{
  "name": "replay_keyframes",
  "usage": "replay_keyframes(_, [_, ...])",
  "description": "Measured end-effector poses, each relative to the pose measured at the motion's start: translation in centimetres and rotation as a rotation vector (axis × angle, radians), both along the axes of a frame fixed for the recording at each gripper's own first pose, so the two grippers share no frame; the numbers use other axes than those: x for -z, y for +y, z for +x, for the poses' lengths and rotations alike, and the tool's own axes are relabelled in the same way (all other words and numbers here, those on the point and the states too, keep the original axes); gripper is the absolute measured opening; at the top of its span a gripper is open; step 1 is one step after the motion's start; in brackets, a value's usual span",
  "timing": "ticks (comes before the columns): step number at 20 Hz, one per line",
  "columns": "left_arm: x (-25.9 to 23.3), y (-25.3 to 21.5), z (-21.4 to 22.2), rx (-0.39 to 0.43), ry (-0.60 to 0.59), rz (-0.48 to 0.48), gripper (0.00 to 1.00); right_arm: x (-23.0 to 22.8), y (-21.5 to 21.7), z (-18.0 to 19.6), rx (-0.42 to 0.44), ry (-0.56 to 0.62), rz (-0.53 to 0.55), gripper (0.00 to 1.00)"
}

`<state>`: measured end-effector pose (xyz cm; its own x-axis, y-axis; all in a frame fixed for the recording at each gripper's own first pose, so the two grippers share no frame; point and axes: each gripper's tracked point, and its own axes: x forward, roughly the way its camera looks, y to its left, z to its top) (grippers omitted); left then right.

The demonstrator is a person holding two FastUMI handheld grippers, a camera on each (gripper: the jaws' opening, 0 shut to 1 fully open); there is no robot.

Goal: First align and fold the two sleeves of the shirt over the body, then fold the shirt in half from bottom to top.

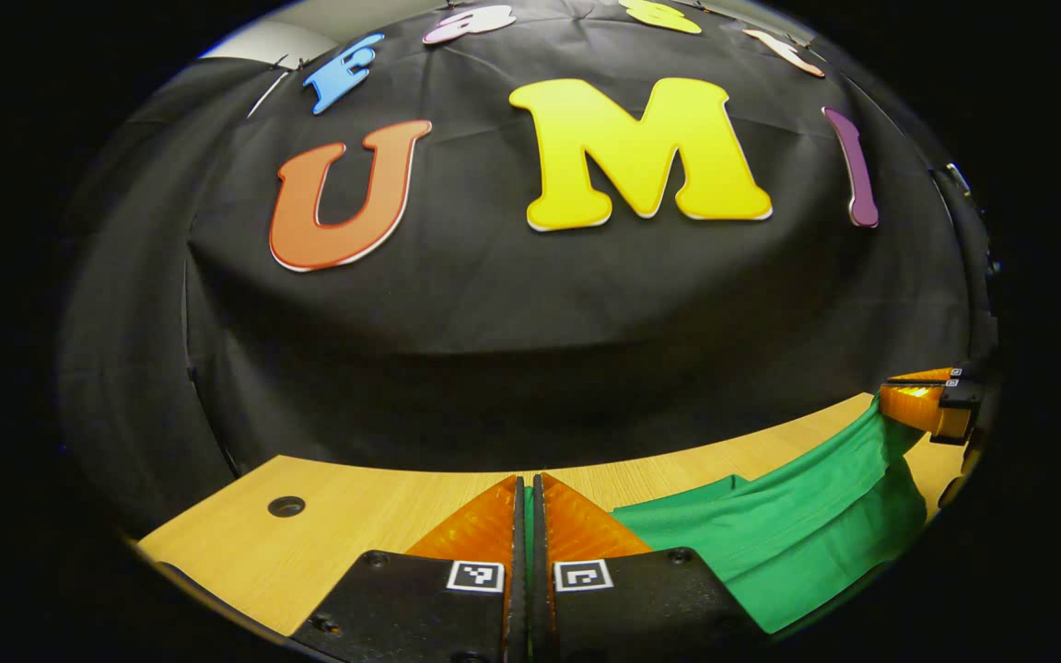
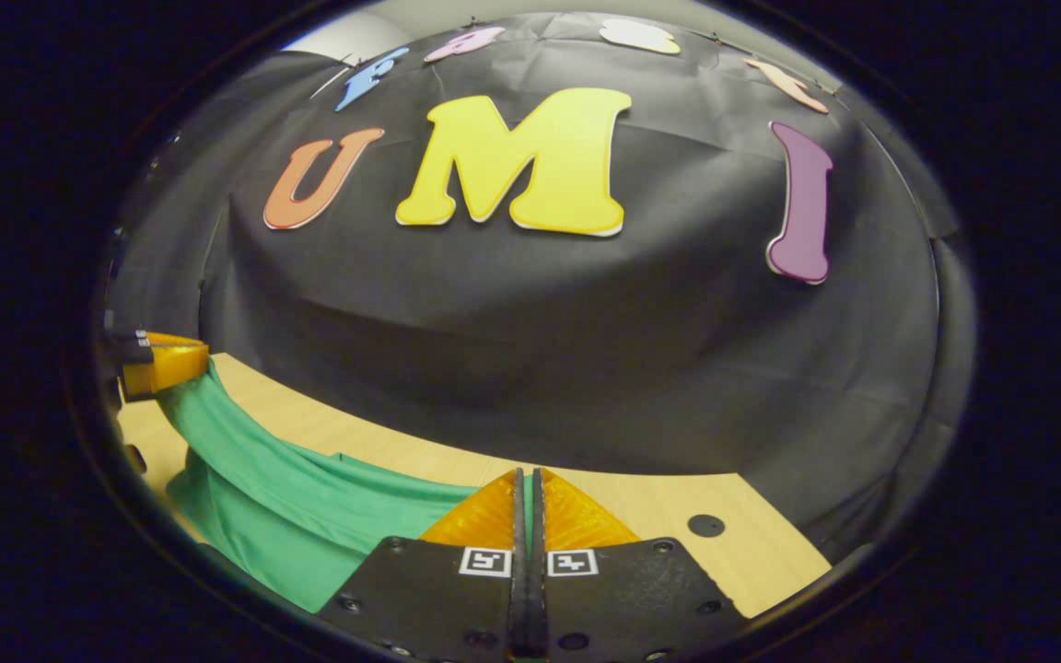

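Note:
The green shirt (image 1: 798, 534) hangs stretched between both grippers, lifted above the wooden table (image 1: 355, 516). In the left gripper view my left gripper (image 1: 528, 488) is shut on one end of the shirt's edge, a thin green strip showing between its fingers. The cloth runs right and up to my right gripper (image 1: 926, 405), which is clamped on the other end. In the right gripper view my right gripper (image 2: 528, 483) is shut on the shirt (image 2: 291, 506), and the cloth sweeps left to my left gripper (image 2: 162, 364). The sleeves and the lower part of the shirt are hidden.
The table (image 2: 678, 506) ends against the black cloth wall just ahead. A round cable hole (image 1: 286, 505) lies in the tabletop left of my left gripper, and another hole (image 2: 705, 525) lies right of my right gripper.

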<state>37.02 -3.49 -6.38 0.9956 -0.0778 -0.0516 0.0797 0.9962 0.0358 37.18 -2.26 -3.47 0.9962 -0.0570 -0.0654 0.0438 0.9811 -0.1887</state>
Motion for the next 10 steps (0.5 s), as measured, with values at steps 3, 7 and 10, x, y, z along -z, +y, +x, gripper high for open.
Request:
replay_keyframes(3, [2.9,0.2,2.8,-0.013,0.033,-0.009,0.08,2.2,0.0,3.0,0.015,0.04,0.007,0.0])
replay_keyframes(7, [3.8,-0.2,4.4,-0.004,0.05,-0.012,0.08,5.1,0.2,4.5,0.012,0.109,0.051,0.0])
replay_keyframes(10, [4.4,-0.4,4.8,0.005,0.052,-0.02,0.17,5.6,-0.1,4.3,0.052,0.121,0.08,0.0])
